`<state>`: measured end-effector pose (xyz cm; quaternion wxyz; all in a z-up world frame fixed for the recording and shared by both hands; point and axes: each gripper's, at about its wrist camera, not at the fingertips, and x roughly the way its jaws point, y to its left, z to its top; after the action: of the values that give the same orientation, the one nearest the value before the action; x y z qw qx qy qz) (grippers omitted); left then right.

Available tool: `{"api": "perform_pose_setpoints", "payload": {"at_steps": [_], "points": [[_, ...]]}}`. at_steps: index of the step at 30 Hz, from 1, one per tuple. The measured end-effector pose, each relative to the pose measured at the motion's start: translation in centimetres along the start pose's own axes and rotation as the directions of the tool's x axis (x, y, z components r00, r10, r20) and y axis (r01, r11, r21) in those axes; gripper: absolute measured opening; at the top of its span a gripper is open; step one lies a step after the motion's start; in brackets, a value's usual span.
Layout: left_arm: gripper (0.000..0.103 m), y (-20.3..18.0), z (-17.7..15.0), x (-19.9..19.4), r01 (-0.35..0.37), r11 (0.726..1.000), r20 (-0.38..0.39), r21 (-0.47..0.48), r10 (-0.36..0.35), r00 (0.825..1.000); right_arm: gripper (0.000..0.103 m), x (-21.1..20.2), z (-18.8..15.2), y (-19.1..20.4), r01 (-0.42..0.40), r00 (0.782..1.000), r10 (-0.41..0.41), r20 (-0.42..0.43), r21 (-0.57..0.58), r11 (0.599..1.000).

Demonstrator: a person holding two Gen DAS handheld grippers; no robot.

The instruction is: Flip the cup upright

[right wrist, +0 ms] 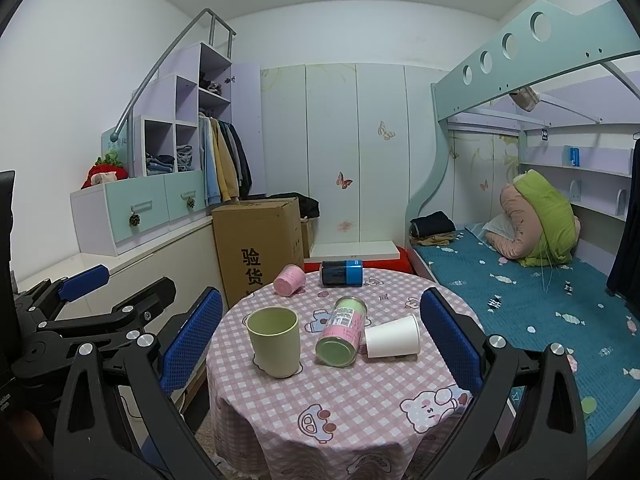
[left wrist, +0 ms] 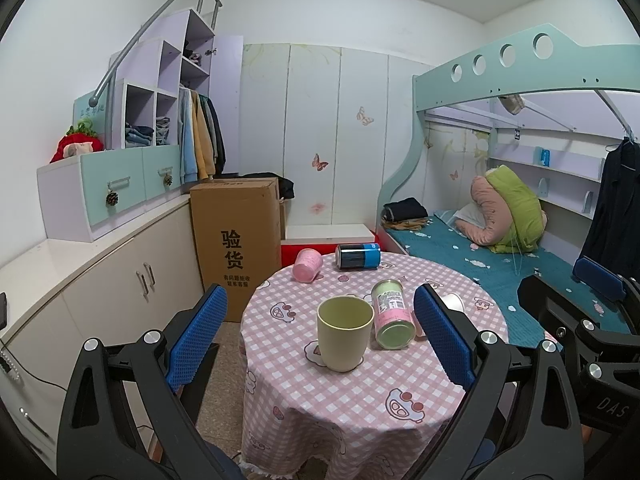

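Observation:
A pale green cup stands upright on the round table. A white paper cup lies on its side to the right of a green-and-pink can; in the left wrist view only its rim shows behind my finger. A pink cup lies on its side at the far left of the table. My left gripper is open and empty, short of the green cup. My right gripper is open and empty, short of the table's middle.
A green-and-pink can and a blue-and-black can lie on their sides on the table. A cardboard box stands left of the table beside low cabinets. A bunk bed is on the right.

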<state>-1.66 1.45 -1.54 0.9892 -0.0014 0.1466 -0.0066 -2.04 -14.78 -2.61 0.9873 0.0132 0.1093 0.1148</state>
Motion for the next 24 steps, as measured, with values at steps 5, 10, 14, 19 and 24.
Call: {"api": "perform_pose_setpoints", "payload": {"at_steps": [5, 10, 14, 19, 24], "points": [[0.095, 0.22, 0.08, 0.04, -0.01, 1.0, 0.008, 0.002, 0.01, 1.0, 0.096, 0.04, 0.02, 0.0, 0.0, 1.0, 0.0, -0.003, 0.001, 1.0], [0.095, 0.15, -0.03, 0.06, -0.016, 1.0, 0.015, 0.006, 0.016, 1.0, 0.096, 0.1, 0.03, -0.07, -0.002, 1.0, 0.002, -0.004, 0.003, 1.0], [0.095, 0.11, -0.03, 0.1, -0.017, 1.0, 0.018, 0.008, 0.017, 1.0, 0.096, 0.12, 0.04, 0.02, -0.001, 1.0, 0.001, -0.003, 0.003, 1.0], [0.095, -0.02, -0.14, 0.05, -0.02, 1.0, 0.018, 0.009, 0.02, 1.0, 0.096, 0.13, 0.05, 0.02, -0.003, 1.0, 0.003, -0.004, 0.006, 1.0], [0.095, -0.02, -0.15, 0.06, -0.02, 1.0, 0.017, 0.009, 0.02, 1.0, 0.096, 0.13, 0.02, -0.03, -0.002, 1.0, 0.002, -0.003, 0.005, 1.0]]}}
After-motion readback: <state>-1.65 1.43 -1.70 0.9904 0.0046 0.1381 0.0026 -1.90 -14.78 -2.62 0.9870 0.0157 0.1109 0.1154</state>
